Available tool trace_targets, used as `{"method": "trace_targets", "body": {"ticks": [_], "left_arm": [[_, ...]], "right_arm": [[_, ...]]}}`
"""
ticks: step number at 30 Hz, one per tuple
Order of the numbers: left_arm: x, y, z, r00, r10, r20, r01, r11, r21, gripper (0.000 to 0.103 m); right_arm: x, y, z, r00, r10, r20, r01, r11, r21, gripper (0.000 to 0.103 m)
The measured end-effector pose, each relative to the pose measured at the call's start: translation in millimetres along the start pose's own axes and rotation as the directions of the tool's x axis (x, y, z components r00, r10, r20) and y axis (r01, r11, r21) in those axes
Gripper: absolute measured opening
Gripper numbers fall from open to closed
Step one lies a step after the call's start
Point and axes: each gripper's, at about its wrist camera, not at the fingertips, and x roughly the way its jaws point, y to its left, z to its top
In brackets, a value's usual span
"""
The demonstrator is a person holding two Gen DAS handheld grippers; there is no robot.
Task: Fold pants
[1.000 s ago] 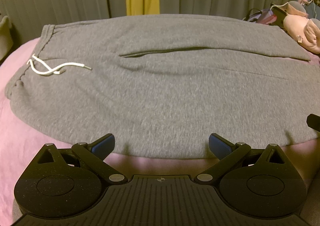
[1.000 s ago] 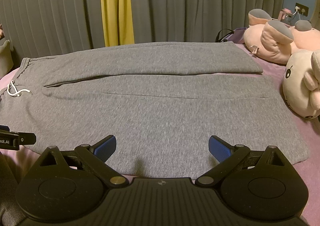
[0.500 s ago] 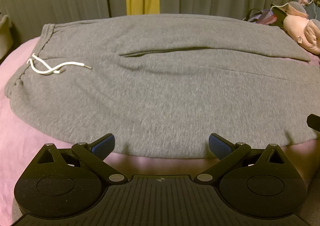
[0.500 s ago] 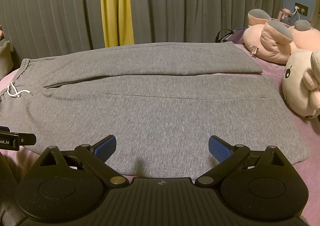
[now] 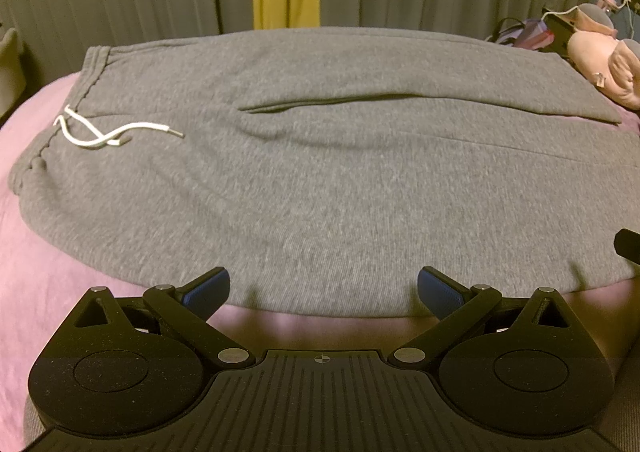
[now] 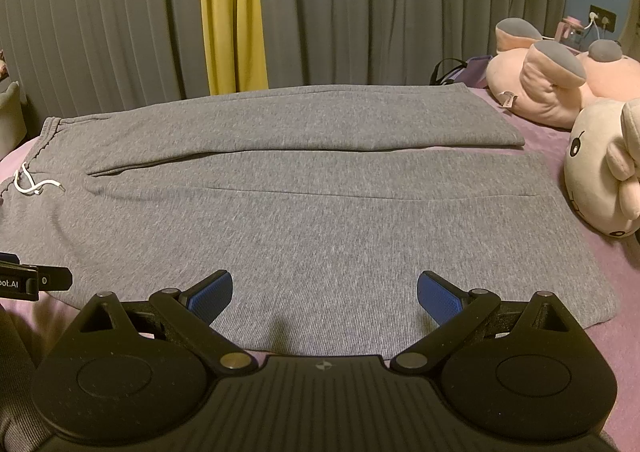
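Pants [image 5: 320, 180] in grey lie flat on the pink bed [image 5: 36, 252], just ahead of both tools. The left tool [image 5: 323, 288] is released, fingers wide apart, near the front edge of the pants; the right tool [image 6: 324, 290] is released too, above the same edge. Long axis runs left to right: waistband with white drawstring [image 5: 104, 130] at left, leg cuffs at right beside the plush toys [image 6: 600, 164]. On the left tool, seen from the right wrist, the partial writing "ot.AI" can be read.

Surface: bed with a pink sheet [image 5: 36, 272].
Middle: grey sweatpants [image 6: 320, 220] spread flat, legs side by side, waistband at the left, white drawstring [image 5: 108, 130] lying on top.
Right edge: pink plush toy [image 6: 560, 88]; cream plush toy [image 6: 600, 168] nearer.
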Motion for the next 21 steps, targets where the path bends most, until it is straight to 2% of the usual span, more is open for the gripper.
{"method": "trace_targets", "body": {"ticks": [21], "left_arm": [[0.2, 2.5, -2.5, 1.000, -0.025, -0.010, 0.025, 0.999, -0.030, 0.103]], "right_arm": [[1.0, -0.5, 0.5, 1.000, 0.013, -0.004, -0.013, 1.000, 0.000, 0.099]]}}
